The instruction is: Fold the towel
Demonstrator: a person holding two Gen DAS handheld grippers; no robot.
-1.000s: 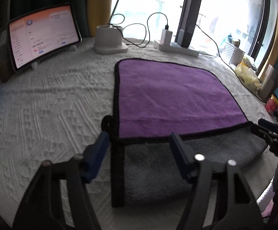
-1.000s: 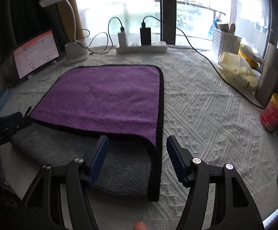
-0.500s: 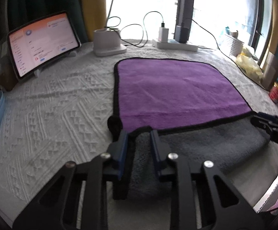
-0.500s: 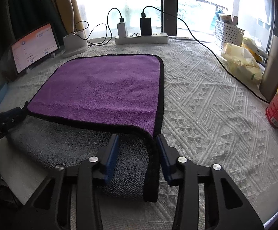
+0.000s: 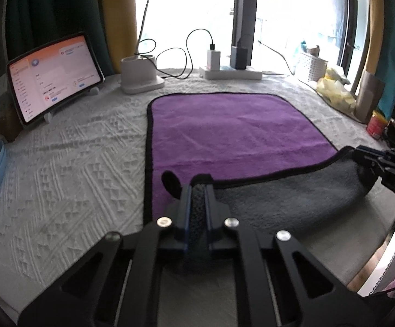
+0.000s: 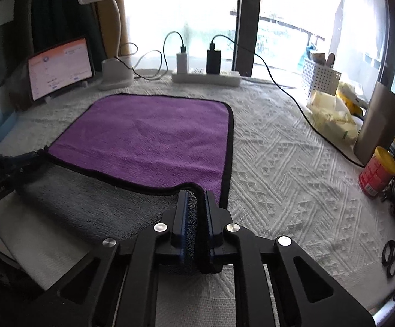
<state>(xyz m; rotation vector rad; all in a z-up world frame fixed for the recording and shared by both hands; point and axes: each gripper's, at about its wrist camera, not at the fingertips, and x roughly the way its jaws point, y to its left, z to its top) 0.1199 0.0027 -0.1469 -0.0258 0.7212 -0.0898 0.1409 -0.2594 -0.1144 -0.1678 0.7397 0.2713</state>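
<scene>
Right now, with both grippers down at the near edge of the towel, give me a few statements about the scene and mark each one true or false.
1. The left gripper is shut on the towel. True.
2. The right gripper hangs open above the towel. False: its jaws are closed on the towel's near corner.
3. The towel's upper face is purple, its turned-up underside grey. True.
4. The tablet has a dark screen. False: it is lit.
5. The red can stands on the towel. False: it stands apart, off to the right.

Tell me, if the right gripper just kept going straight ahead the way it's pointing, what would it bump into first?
Nothing solid at first: the right gripper, shut on the towel, would slide over its purple face. Beyond that, probably the power strip, though depth is unclear.
</scene>
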